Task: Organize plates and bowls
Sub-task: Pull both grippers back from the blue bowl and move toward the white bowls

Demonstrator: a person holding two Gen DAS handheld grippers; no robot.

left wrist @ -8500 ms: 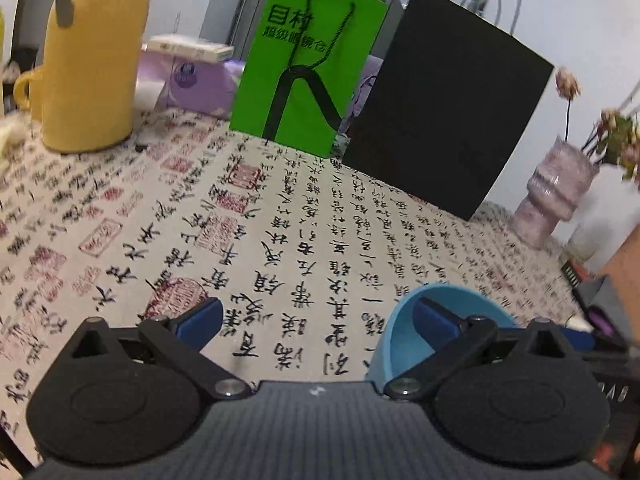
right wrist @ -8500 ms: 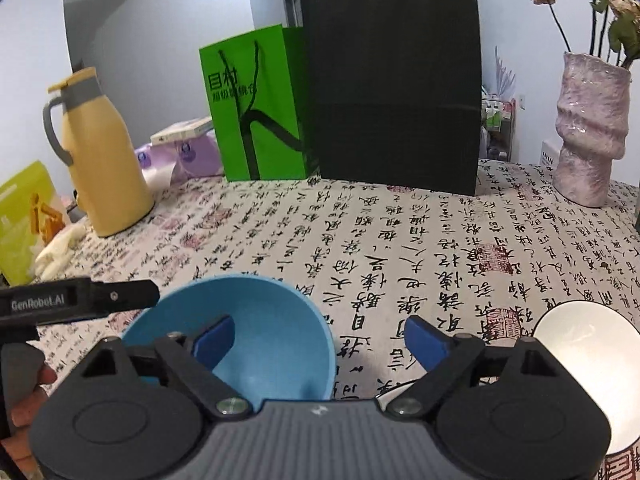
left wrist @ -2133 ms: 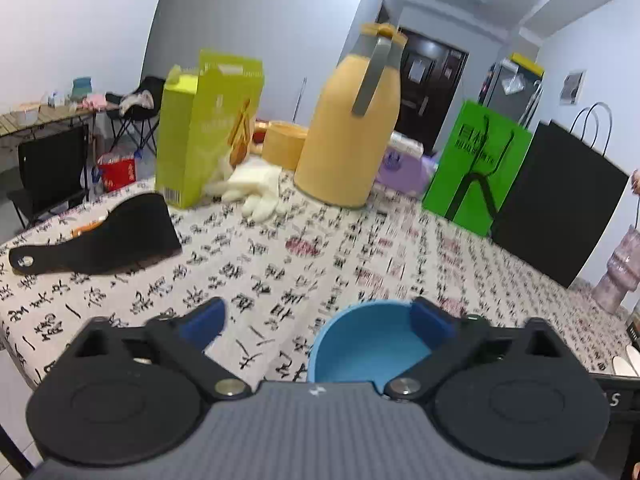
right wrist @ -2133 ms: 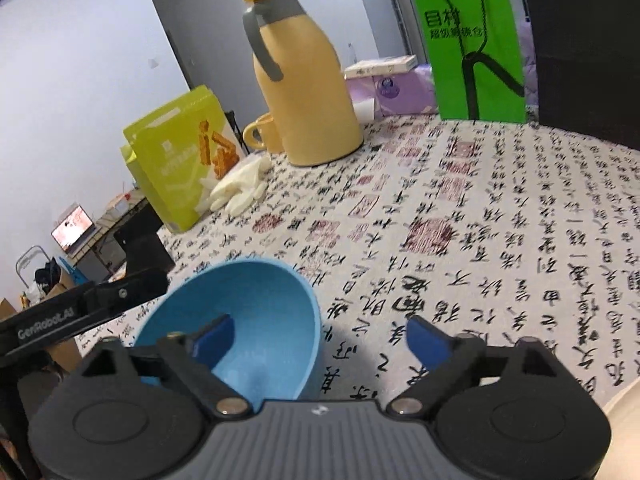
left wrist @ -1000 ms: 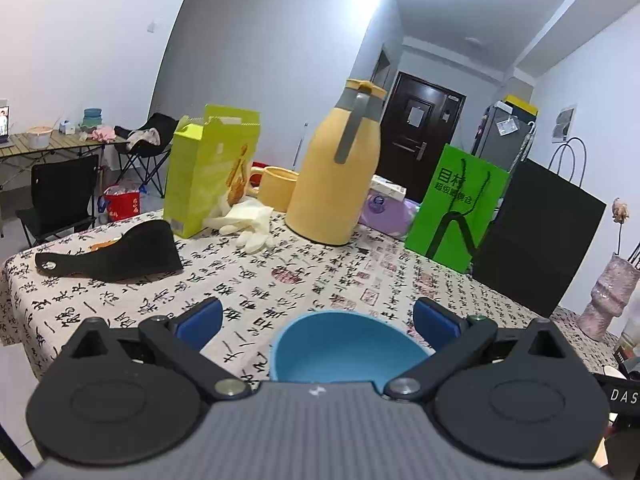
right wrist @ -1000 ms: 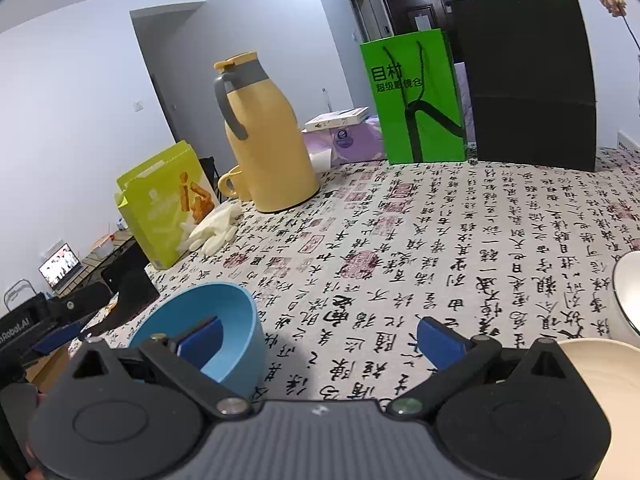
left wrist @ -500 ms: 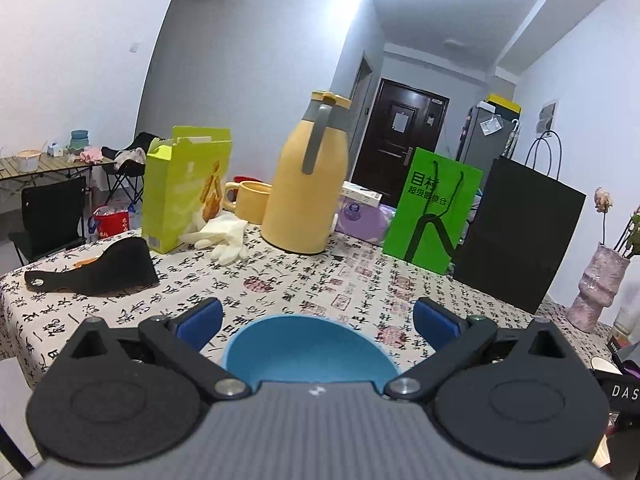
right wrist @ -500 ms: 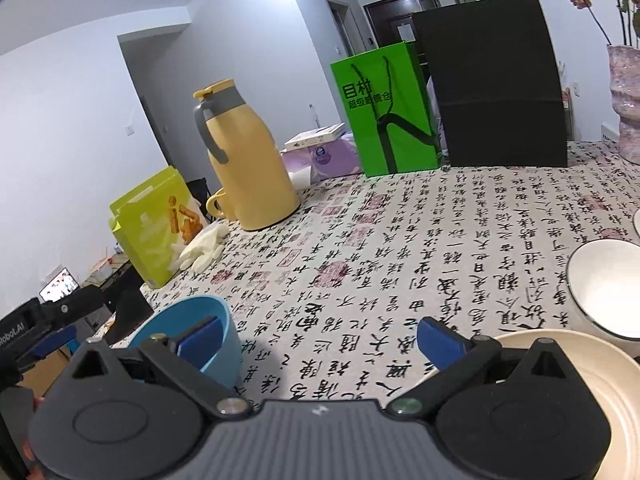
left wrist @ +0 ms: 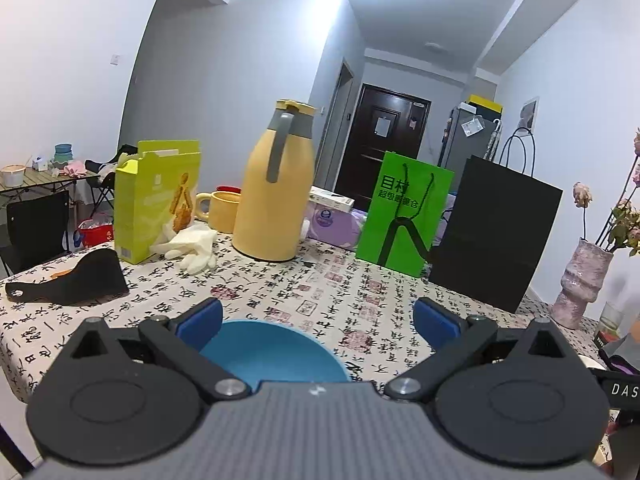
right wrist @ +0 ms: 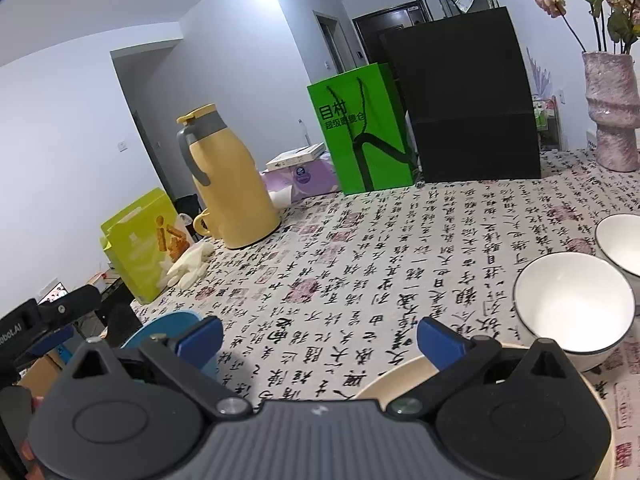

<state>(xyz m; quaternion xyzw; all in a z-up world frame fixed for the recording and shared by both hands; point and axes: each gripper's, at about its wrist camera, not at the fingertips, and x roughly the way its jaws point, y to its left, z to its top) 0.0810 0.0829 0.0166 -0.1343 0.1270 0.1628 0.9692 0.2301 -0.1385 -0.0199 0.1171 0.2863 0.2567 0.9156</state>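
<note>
Right tool (right wrist: 318,338) swung from blue bowl (right wrist: 168,330) toward white bowl (right wrist: 572,304).

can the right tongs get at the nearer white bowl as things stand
Probably yes: the right tongs are open and empty, and the nearer white bowl sits just ahead to their right, nothing between except the cream plate rim below.

Bowl (right wrist: 573,309) right of plate (right wrist: 404,380); second bowl (right wrist: 620,244) behind it; carafe (right wrist: 230,184) far left.

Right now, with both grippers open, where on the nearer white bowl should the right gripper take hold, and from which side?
Best on the rim of the nearer white bowl, at the edge facing the right gripper, coming from above with one finger inside and one outside. It stands upright and open, its wall looks thin, and the body seems too broad to span. The cream plate sits close below, so descend steeply.
</note>
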